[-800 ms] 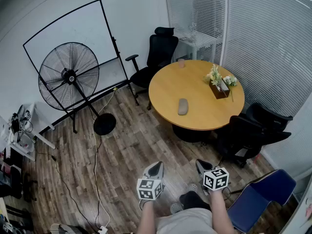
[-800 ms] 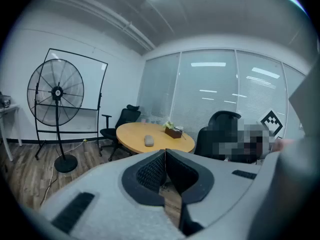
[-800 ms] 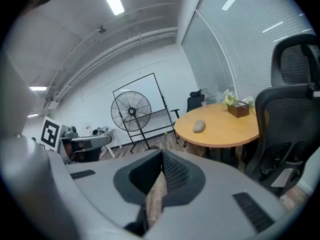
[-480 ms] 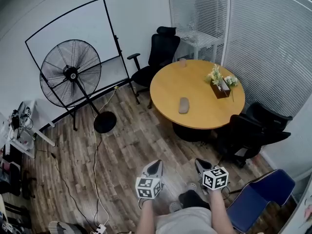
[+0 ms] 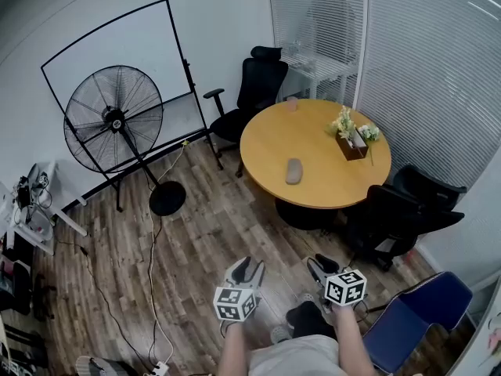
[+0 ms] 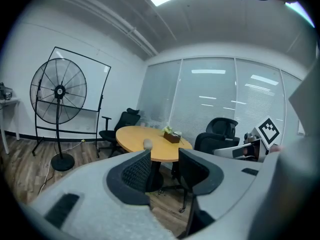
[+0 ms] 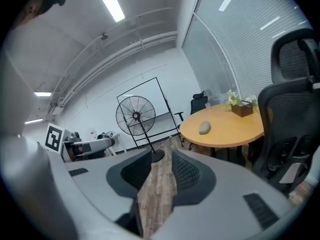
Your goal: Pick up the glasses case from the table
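Little has changed over the last moment. The head view has the tabletop [image 5: 313,143] in almost the same place, and the floor [image 5: 196,241] between it and the person looks as wide as before. The left gripper [image 5: 249,269] has drifted slightly left and the right gripper [image 5: 322,266] has barely stirred. Both hang low in front of the body, pointing toward the table.

The case [image 5: 293,171] lies flat on the left part of the round tabletop, a little in from its left edge. It is well apart from the flower box [image 5: 352,143] near the right edge, and nothing touches it.

Both tongs are released. The left gripper view shows its jaws standing apart, with only the table base and floor in the gap. The right gripper view shows a narrower gap with bare floorboards through it, and nothing is held.

For the task, this means the approach has hardly begun, as I judge it. The person must walk up to the table's near-left edge before either gripper can reach the case. The left one, standing wider, looks the readier to straddle it.
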Motion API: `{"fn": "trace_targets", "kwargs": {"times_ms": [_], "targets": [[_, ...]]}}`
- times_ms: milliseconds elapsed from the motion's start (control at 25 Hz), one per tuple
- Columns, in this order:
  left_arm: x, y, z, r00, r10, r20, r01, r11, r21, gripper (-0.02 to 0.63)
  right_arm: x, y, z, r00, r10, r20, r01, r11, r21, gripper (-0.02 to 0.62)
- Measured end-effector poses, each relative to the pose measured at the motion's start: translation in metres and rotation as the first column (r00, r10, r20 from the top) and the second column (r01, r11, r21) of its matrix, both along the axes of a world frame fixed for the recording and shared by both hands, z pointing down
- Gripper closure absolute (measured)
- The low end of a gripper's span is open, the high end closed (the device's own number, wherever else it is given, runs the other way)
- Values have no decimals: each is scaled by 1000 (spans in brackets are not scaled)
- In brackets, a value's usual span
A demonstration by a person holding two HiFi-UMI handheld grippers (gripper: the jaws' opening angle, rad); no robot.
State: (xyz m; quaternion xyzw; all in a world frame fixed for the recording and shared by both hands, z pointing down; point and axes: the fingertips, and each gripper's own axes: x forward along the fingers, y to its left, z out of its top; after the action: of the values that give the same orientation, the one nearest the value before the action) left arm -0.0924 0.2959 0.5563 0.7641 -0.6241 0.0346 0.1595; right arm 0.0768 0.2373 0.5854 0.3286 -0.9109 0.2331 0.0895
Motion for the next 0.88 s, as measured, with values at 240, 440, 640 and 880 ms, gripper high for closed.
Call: {"fn": "trace_targets", "kwargs": {"times_ms": [240, 440, 640, 880], "targets": [[-11, -3, 3, 1000, 11, -23, -11, 1000, 13, 401, -18, -1, 0, 998, -35, 61, 35, 999, -5, 373], [-18, -14, 8, 999, -8, -33, 8, 1000, 14, 399, -26, -11, 8, 996, -56, 66, 58, 998, -26, 351], [-27, -33, 13, 999, -8, -31, 8, 1000, -2, 399, -37, -35, 13, 996, -62, 58, 65, 997, -41, 342], [-48, -64, 17, 998, -49, -31, 48, 999, -16, 397, -54, -71, 17, 996, -73, 53, 76, 995, -57, 333]]}}
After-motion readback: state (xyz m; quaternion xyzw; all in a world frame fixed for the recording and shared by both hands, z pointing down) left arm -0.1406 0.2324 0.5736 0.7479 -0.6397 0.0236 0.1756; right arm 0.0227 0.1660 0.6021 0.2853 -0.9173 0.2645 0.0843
